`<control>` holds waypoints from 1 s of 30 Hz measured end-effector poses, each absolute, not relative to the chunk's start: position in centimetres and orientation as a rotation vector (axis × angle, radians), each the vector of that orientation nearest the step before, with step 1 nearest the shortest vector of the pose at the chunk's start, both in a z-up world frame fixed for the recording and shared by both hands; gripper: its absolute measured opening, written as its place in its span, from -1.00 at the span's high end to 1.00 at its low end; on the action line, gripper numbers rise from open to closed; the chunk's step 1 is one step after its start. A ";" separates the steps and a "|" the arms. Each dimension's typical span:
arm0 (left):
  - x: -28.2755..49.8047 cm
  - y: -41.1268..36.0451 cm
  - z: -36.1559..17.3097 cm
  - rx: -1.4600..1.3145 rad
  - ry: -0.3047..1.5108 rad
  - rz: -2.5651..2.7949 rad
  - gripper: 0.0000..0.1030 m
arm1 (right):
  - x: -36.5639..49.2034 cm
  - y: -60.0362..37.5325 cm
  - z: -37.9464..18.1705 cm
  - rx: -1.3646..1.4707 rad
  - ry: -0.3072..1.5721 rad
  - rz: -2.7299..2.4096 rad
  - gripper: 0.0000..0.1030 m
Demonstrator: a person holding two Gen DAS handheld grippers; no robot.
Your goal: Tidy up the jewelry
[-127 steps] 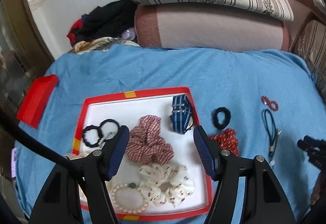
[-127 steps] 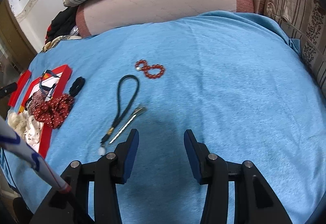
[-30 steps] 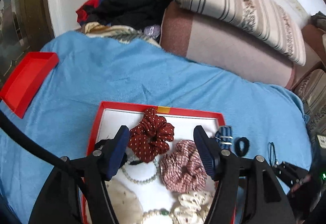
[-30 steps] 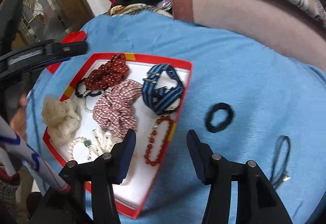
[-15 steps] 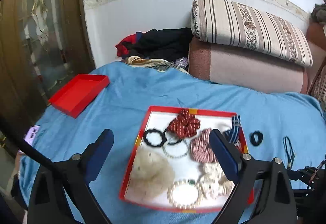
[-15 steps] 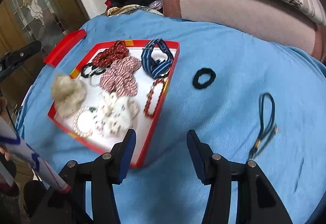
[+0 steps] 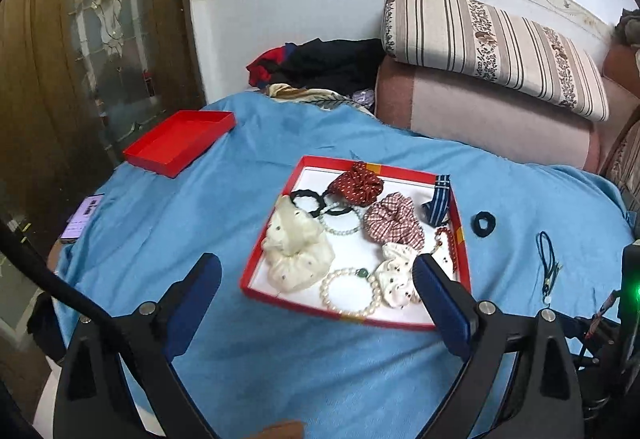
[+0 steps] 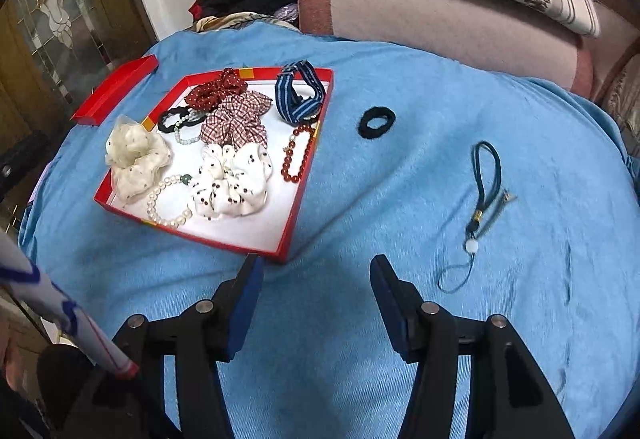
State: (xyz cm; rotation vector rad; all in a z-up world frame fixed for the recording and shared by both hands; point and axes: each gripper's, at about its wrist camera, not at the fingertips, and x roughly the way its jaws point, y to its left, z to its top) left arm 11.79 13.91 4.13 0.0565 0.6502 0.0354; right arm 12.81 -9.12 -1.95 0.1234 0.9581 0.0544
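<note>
A red tray (image 7: 276, 301) (image 8: 308, 175) with a white floor sits on the blue bedspread. It holds several scrunchies, a pearl bracelet (image 7: 350, 293) (image 8: 166, 205), a red bead bracelet (image 8: 298, 153) and a blue striped band (image 8: 300, 95). A black hair tie (image 7: 483, 224) (image 8: 376, 122) and a dark cord lanyard (image 7: 547, 265) (image 8: 482, 191) lie on the spread right of the tray. My left gripper (image 7: 316, 293) is open and empty above the tray's near edge. My right gripper (image 8: 316, 291) is open and empty, near the tray's front right corner.
A red lid (image 7: 180, 141) (image 8: 116, 89) lies at the bed's left. A phone (image 7: 82, 217) rests at the left edge. Striped and pink cushions (image 7: 492, 79) and a clothes pile (image 7: 320, 67) line the far side. A wooden glass door (image 7: 80, 59) stands left.
Both grippers have pulled back and up from the tray. The left gripper's jaws have opened wider. The red polka-dot scrunchie and the red bead bracelet now lie in the tray.
</note>
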 end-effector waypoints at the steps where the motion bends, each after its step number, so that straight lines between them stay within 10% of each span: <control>1: 11.4 13.9 4.2 0.064 0.648 0.041 -0.86 | 12.6 -9.1 -2.0 0.123 0.960 0.050 -0.19; 30: 10.1 14.2 2.4 0.048 0.728 0.036 -0.86 | 11.3 -7.3 -1.8 0.044 0.933 -0.044 -0.25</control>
